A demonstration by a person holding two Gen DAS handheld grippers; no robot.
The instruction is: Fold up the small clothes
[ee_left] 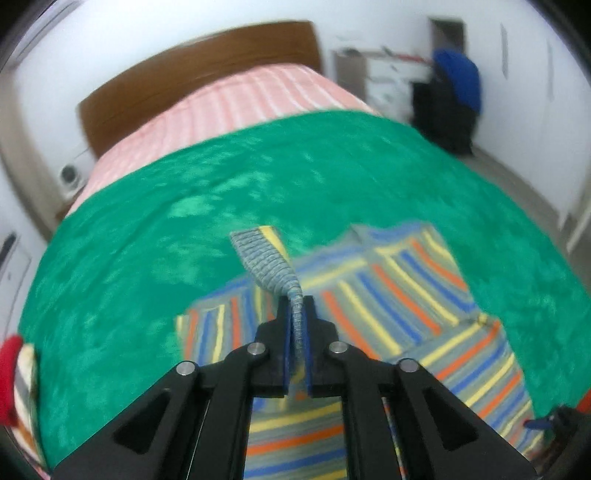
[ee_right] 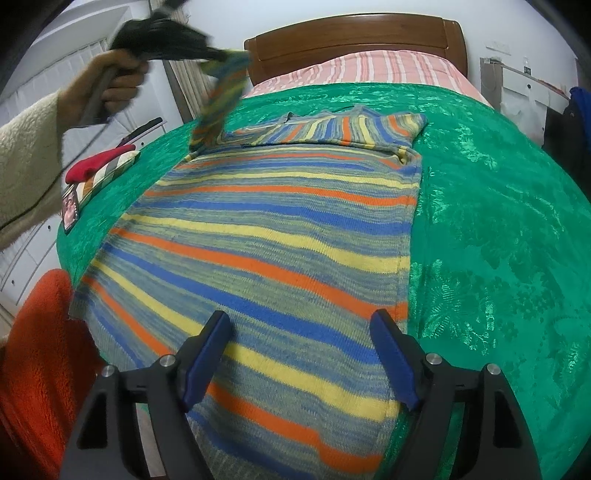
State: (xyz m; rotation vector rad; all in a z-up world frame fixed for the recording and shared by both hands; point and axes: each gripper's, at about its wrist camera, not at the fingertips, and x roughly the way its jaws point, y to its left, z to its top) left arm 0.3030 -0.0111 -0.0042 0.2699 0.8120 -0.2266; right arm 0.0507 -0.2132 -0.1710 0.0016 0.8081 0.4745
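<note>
While the blue pads of the left gripper (ee_left: 295, 317) stay out of contact with each other, clenched on the ribbed grey-blue cuff (ee_left: 264, 258) of a sleeve (ee_right: 218, 99), lifted clear of a striped sweater (ee_right: 280, 236) and stretched up toward the raised left hand (ee_right: 118, 85). Blurred in the right wrist view. Spread flat below, back from the pinch: knitted bands of orange, yellow, blue and mottled grey-green running across the body, other sleeve folded in across the chest near the neckline. Resting on a green patterned bedspread (ee_right: 498, 221), itself laid over pink-and-white striped bedding (ee_right: 376, 66) beneath a brown wooden headboard (ee_right: 354, 33). Nearer the camera, right gripper (ee_right: 301, 354) spread wide, blue pads apart above the lower hem, nothing grasped between them. At the bedspread's left edge, a folded pile with a red piece on top (ee_right: 99, 162), well apart from the sweater. Cream fleece sleeve (ee_right: 26, 155) on the left arm, orange fabric (ee_right: 40, 350) low at the left.
</note>
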